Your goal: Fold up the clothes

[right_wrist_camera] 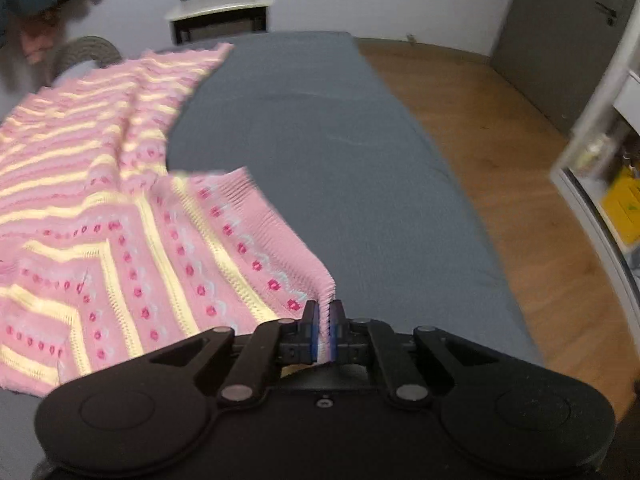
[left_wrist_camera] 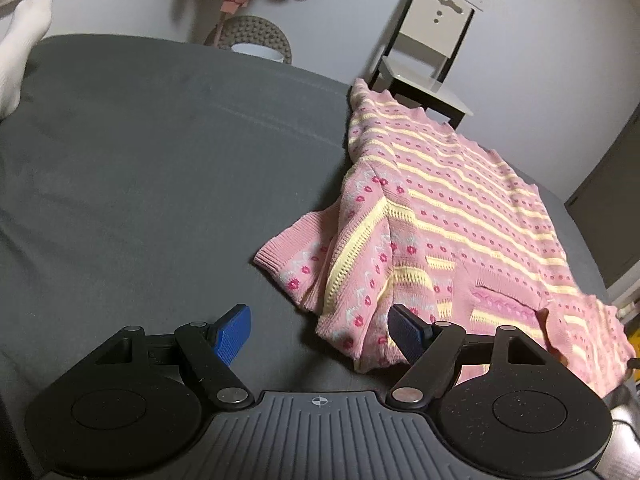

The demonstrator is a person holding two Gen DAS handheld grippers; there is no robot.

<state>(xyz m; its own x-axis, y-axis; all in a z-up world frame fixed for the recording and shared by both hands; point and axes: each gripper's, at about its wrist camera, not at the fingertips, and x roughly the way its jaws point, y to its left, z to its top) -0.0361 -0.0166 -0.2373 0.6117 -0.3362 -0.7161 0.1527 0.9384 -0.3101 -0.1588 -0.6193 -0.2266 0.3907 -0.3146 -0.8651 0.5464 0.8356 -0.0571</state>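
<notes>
The sweater [left_wrist_camera: 460, 216] lies on the bed [left_wrist_camera: 160, 160], a grey sheet, and it is only partly flat: the body is spread toward the chair [left_wrist_camera: 428, 52], while the sleeve nearest the left gripper [left_wrist_camera: 320, 332] is doubled over the body with its ribbed cuff [left_wrist_camera: 276, 252] pointing away from the sweater. The left gripper hovers just beside this sleeve; its blue fingers [left_wrist_camera: 234, 334] are spread wide and hold nothing. The right gripper [right_wrist_camera: 325, 320] has its fingers pressed together on the ribbed edge [right_wrist_camera: 288, 248] of the other sleeve, which is lifted a little from the bed, and the blur in the right wrist view suggests motion. I judge the step in hand to be bringing this sleeve over the body. To do it well, the pinch should remain firm on the rib, because loose knit slips and stretches easily. The sleeve should travel low and straight toward the middle of the sweater, so that no wrinkle is dragged along. The left gripper could press the near sleeve down, so the body does not slide on the smooth sheet.
</notes>
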